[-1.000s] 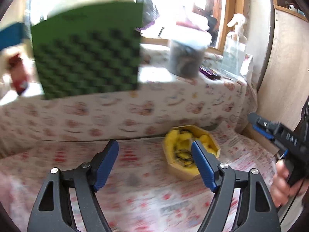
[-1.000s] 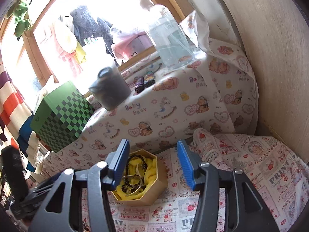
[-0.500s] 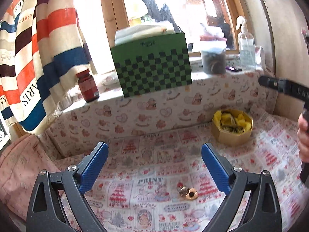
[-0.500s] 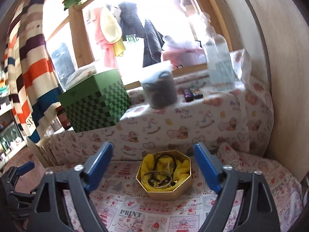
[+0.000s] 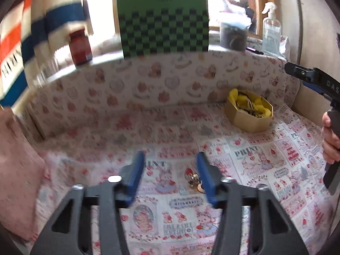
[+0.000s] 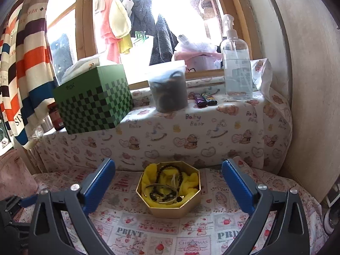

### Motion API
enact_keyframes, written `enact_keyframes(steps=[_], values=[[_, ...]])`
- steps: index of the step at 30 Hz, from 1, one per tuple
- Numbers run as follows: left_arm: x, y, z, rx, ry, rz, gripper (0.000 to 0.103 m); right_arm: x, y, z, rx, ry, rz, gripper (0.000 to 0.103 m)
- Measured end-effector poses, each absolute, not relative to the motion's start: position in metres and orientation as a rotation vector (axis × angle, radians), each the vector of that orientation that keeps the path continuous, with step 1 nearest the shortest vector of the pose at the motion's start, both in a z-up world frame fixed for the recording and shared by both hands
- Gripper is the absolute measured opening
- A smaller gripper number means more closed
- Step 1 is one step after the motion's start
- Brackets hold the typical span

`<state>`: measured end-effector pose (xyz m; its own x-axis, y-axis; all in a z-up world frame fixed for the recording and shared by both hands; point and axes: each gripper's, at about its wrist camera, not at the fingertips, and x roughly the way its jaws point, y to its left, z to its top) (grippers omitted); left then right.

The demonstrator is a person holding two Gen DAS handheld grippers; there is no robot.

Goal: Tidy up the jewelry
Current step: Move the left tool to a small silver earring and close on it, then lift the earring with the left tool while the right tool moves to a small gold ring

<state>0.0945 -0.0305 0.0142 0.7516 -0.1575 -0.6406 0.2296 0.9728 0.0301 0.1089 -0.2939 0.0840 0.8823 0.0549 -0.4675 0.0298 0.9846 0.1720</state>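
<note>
1. My left gripper [image 5: 169,175] has just been narrowing; half a second back its jaws stood much wider. Now they're partway in, straddling the small gold trinket [image 5: 193,180] on the printed cloth [image 5: 250,155]. The piece sits just inside the right finger (contact? too blurred to call), so I read it as not yet clamped.
2. That view has also dropped closer to the cloth than before, trinket now between the fingers instead of ahead of them. Looks like the pick-up step is on.
3. My right gripper [image 6: 167,188] has just been spreading and now stands fully released, nothing between the jaws. It frames the gold box [image 6: 170,208] without touching.
4. The box holds a dark bead string [image 6: 167,171] and a bangle [image 6: 159,186] on yellow padding; it sits where it was, by the padded ledge.
5. Far back, green checkered box [image 6: 93,104] and spray bottle [image 6: 235,68] unchanged on the ledge.
6. My guess: close on the trinket, carry it right to the box.
</note>
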Motion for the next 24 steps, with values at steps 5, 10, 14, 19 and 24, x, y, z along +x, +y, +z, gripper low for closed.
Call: enact_keyframes(steps=[5,10,14,19,24], values=[[0.106,-0.027,0.005,0.039,0.783,-0.296,0.020,0.110,-0.287,0.081,0.147,0.503,0.020,0.100],[0.108,-0.037,-0.008,0.040,0.833,-0.360,0.011,0.113,-0.284,0.076,0.139,0.525,0.028,0.100],[0.118,-0.045,-0.013,0.056,0.873,-0.394,0.011,0.115,-0.282,0.073,0.130,0.539,0.030,0.100],[0.129,-0.050,-0.022,0.095,0.910,-0.421,0.011,0.116,-0.282,0.071,0.127,0.544,0.029,0.100],[0.139,-0.043,-0.025,0.047,0.947,-0.438,0.006,0.120,-0.280,0.066,0.122,0.574,0.040,0.100]])
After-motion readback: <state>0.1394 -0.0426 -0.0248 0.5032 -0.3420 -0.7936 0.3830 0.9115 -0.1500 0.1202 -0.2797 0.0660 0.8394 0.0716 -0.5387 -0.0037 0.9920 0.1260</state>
